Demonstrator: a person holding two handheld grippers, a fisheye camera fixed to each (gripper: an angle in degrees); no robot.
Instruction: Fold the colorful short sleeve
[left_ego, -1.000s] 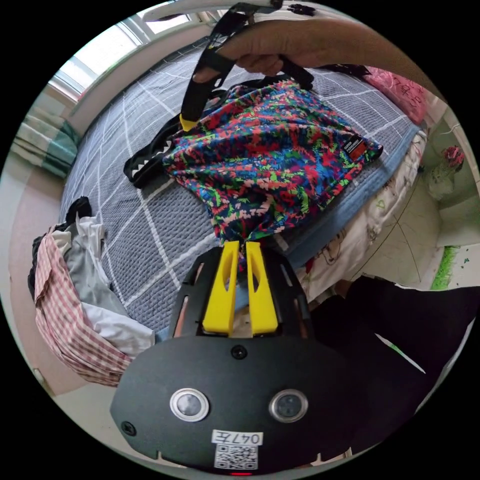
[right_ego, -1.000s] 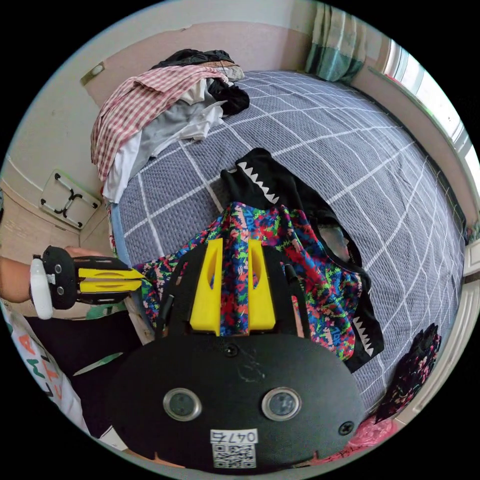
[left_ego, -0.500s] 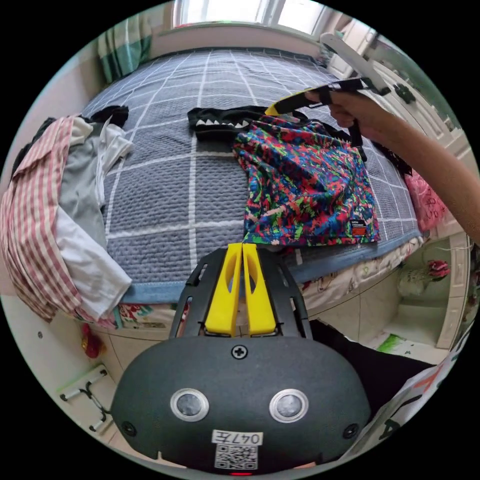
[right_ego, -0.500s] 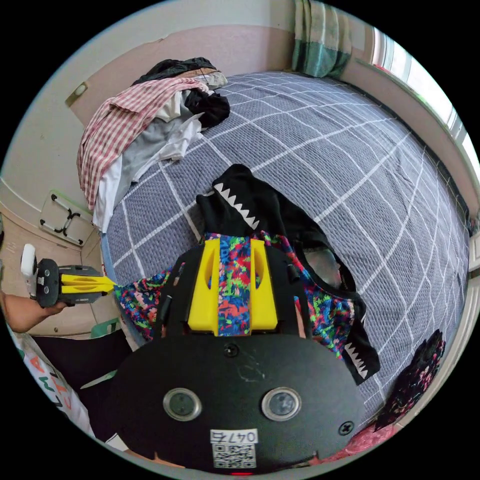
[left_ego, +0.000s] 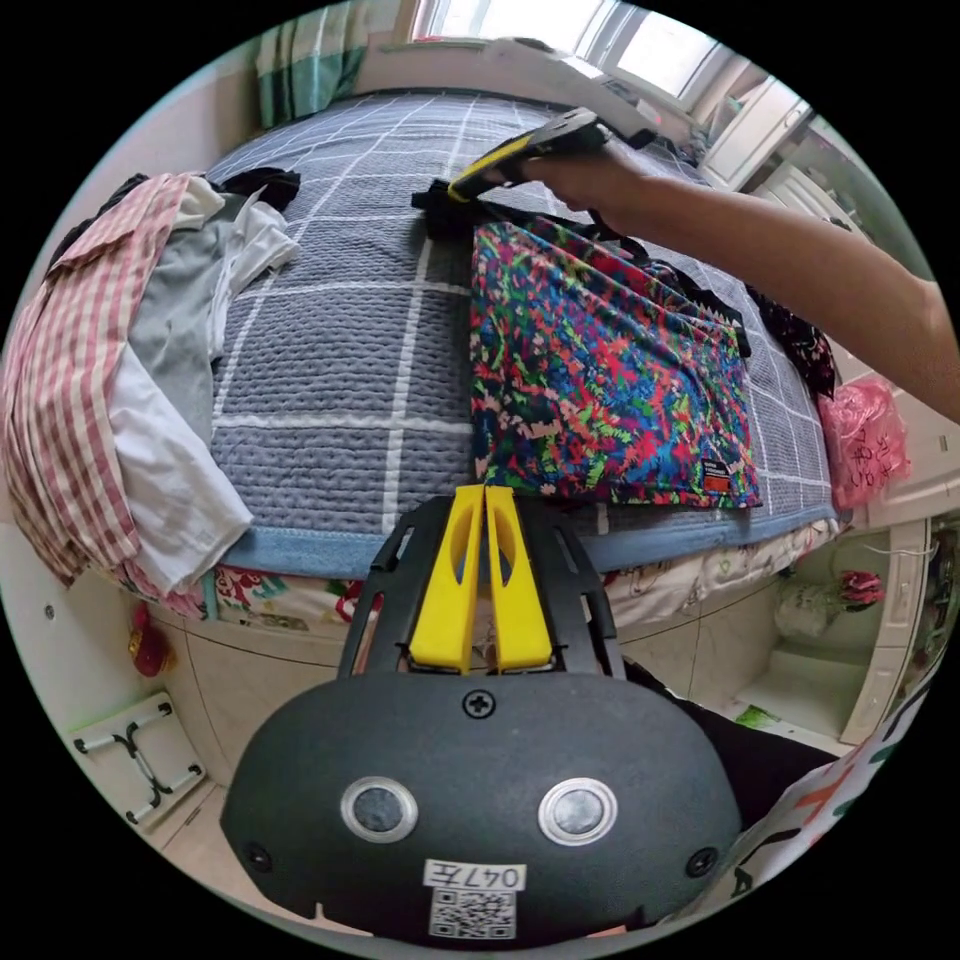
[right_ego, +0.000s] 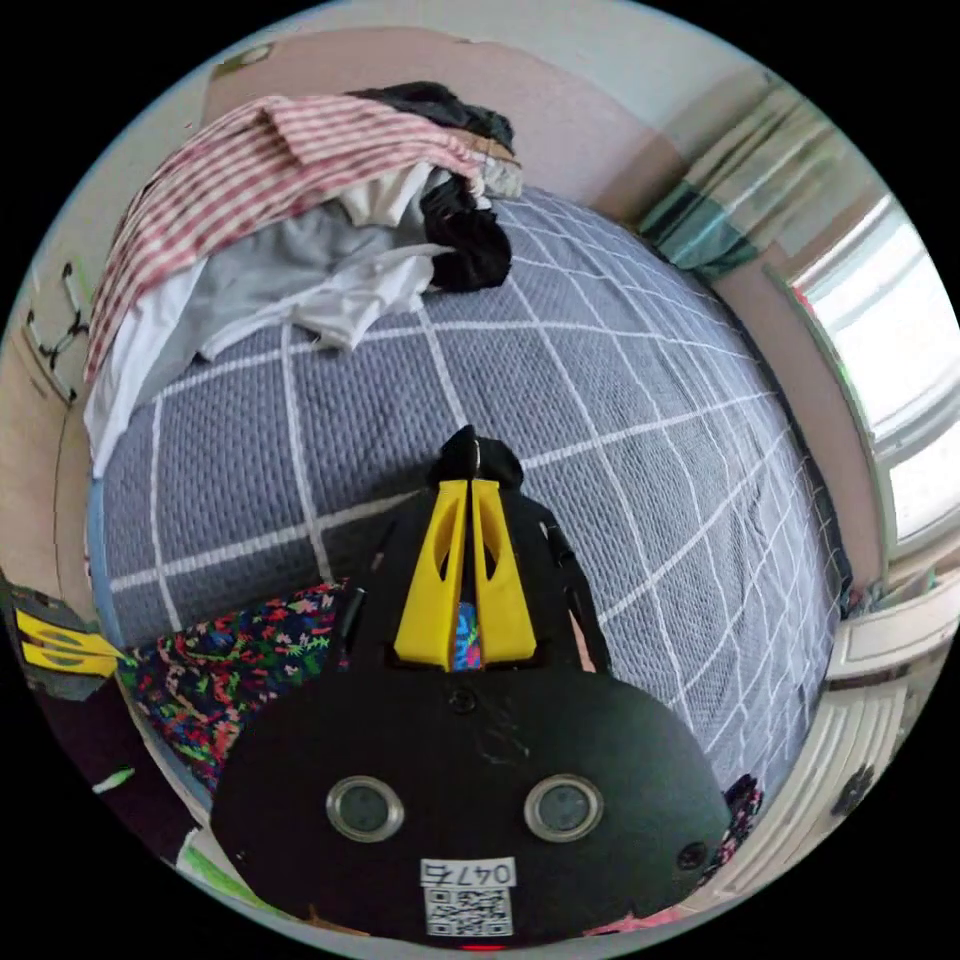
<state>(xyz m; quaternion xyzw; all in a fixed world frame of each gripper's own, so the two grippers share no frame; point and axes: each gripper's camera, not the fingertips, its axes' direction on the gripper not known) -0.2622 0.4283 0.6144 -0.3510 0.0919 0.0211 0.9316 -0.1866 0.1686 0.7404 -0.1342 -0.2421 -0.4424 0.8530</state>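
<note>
The colorful short sleeve (left_ego: 600, 370) lies folded and flat on the grey checked bed (left_ego: 330, 350), near its front edge. My left gripper (left_ego: 485, 490) is shut, its tips pinching the garment's near left corner; it also appears as the left gripper (right_ego: 75, 645) beside the same garment (right_ego: 230, 675). A hand holds my right gripper (left_ego: 462, 187) just past the garment's far left corner. In the right gripper view, my right gripper (right_ego: 470, 485) has its jaws together over a black garment (right_ego: 478, 458). A sliver of colourful cloth shows through the slit at their base.
A heap of clothes topped by a red checked shirt (left_ego: 70, 330) fills the bed's left end, seen again as the heap (right_ego: 260, 180). A black garment with white teeth trim (left_ego: 720, 305) lies under the colourful one. A pink bag (left_ego: 865, 440) sits at the right. A window runs along the far side.
The right jaws were apart half a second ago and are now together, and that gripper has moved beyond the garment's far corner. The garment, lifted a second ago, now lies flat and stretched.
</note>
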